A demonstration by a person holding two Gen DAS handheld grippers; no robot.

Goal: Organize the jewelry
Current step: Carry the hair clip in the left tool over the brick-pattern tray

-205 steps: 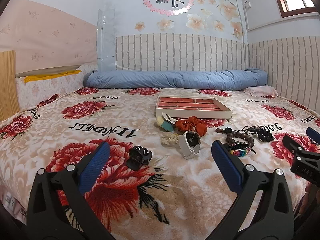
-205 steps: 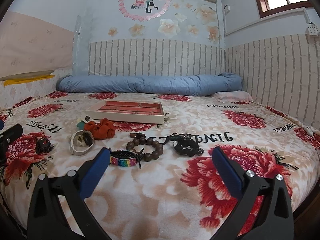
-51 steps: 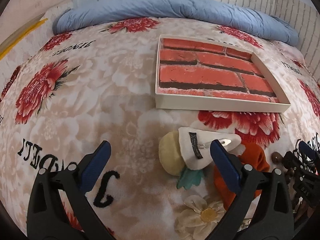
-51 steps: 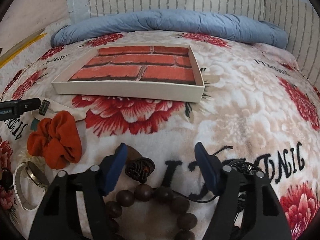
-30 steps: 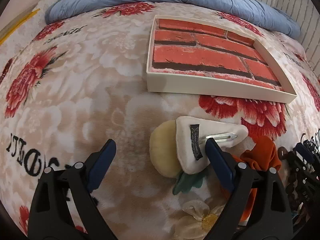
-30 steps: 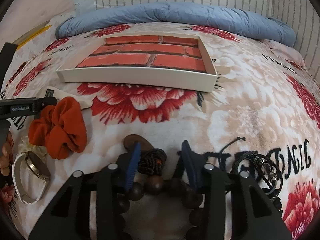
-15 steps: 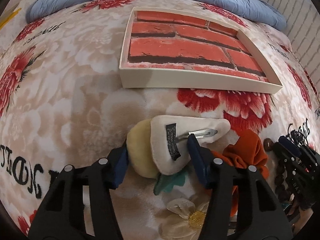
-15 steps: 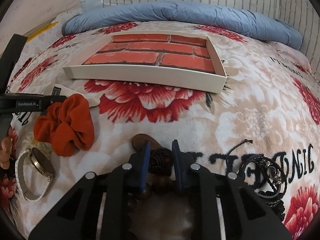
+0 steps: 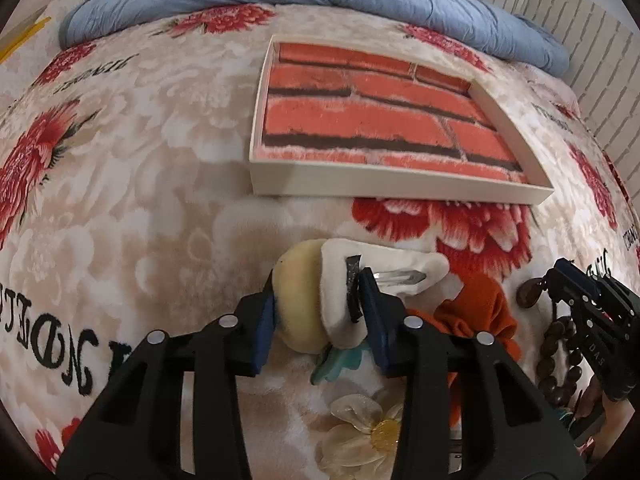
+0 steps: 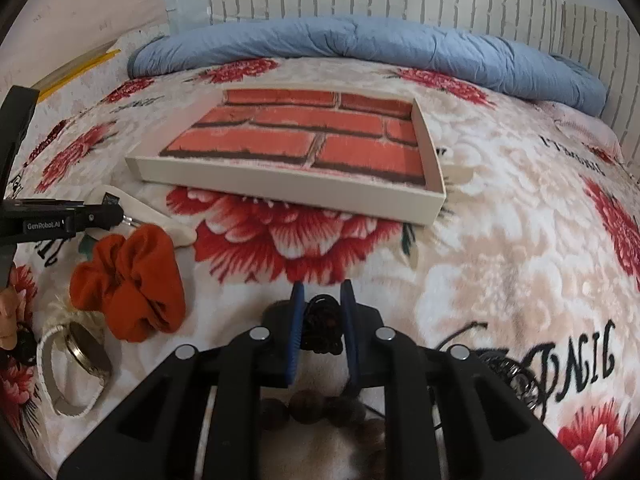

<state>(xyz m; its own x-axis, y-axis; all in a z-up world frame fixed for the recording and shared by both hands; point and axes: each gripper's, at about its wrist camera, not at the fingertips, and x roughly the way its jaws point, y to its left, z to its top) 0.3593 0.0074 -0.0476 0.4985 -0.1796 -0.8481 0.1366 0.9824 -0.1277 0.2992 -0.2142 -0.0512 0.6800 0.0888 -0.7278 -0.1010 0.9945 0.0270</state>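
One shallow tray [image 9: 400,189] with a brick-print lining is parked on the floral blanket [image 9: 140,168], and everything else is laid out on the near side of it. Counted near the tray: one plush hair clip [image 9: 332,300] (cream and yellow, metal snap clip on top), one orange scrunchie [image 10: 128,280], one fabric flower [image 9: 368,428], one white-strapped watch [image 10: 76,360], one wooden bead bracelet [image 10: 320,408], one dark knotted cord piece [image 10: 322,328] and one dark cord bracelet [image 10: 516,372] off to the right of the tray's near corner. A long blue bolster [image 10: 360,48] is seen beyond the tray's far edge. The left gripper [image 9: 320,324] is angled steeply down at the blanket, its jaws closing, with the plush clip already squeezed between the blue pads, just in front of the tray's near wall. The right gripper [image 10: 320,332] is tilted down less steeply, jaws closing and now narrow, with the knotted cord piece pinched between them, in front of the tray's near right corner; the beads are trailing under it. Compared with a second ago, both sets of jaws have been brought in a lot: the left was wide around the clip, the right only loosely around the cord. Nothing has been put in the tray yet.
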